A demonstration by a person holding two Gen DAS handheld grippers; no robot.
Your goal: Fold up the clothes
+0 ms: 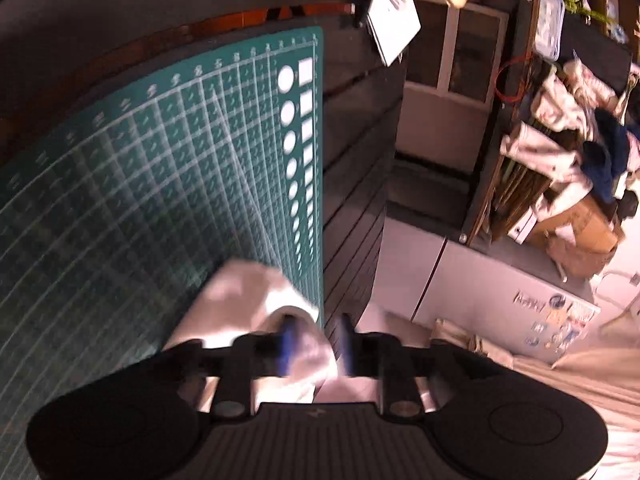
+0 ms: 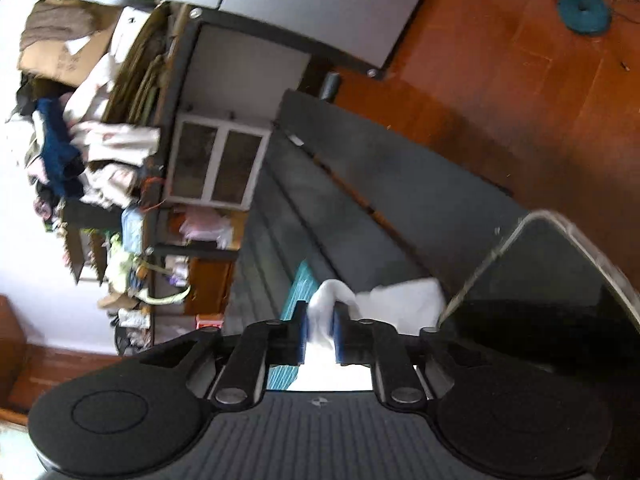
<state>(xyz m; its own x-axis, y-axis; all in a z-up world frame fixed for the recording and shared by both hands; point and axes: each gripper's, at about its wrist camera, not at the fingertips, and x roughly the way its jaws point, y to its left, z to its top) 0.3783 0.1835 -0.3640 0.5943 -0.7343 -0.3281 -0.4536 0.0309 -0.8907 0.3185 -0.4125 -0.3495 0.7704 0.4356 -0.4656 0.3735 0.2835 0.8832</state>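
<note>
Just one white cloth (image 1: 256, 304), one green mat (image 1: 160, 168)

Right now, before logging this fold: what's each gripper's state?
Left gripper: open, white cloth between its jaws.
Right gripper: open, white cloth between.

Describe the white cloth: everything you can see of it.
The white cloth looks like soft, plain fabric, bunched and creased rather than flat. It lies at the near edge of the green mat, and it sits between the blue pads of both the left gripper and the right gripper. Blur hides any seams or garment shape.
</note>
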